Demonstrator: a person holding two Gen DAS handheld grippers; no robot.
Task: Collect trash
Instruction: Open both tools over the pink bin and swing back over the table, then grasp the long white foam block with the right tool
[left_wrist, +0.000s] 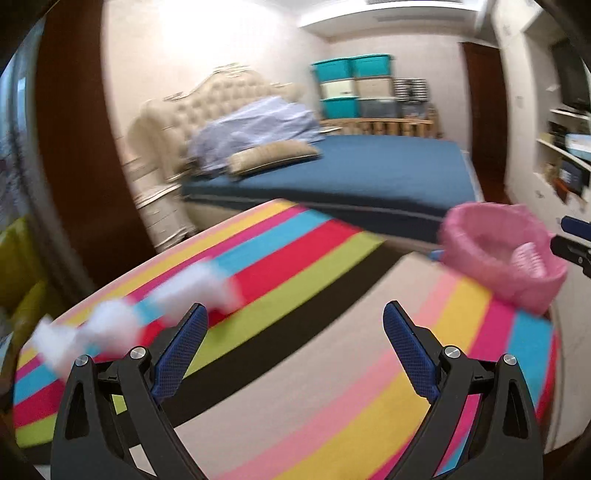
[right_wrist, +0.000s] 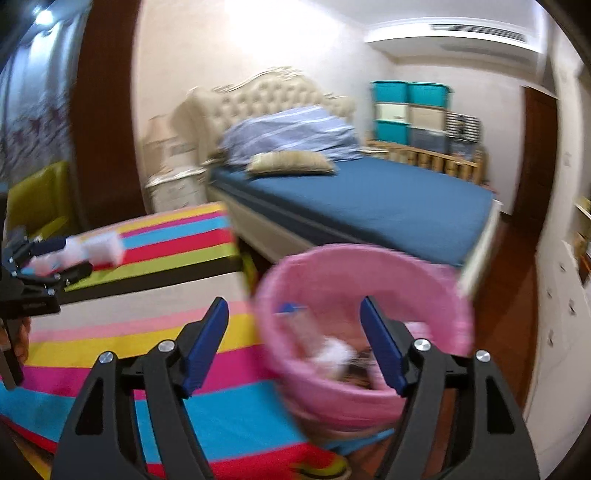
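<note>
Your left gripper (left_wrist: 293, 314) has its jaws spread wide with nothing between them; the blurred white crumpled paper scraps (left_wrist: 118, 317) lie on the striped multicoloured desk (left_wrist: 332, 369) just beyond and left of the left jaw. Your right gripper (right_wrist: 293, 306) is also wide apart and empty, and the round pink-lined trash basket (right_wrist: 436, 288) sits just ahead, its rim behind the right jaw, white scraps inside.

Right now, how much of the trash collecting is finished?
Done: some trash lies in the pink bin. In hand: nothing; the left tongs and right tongs are open and empty. Left: white scraps lie on the striped cloth, beside the left tongs.
</note>
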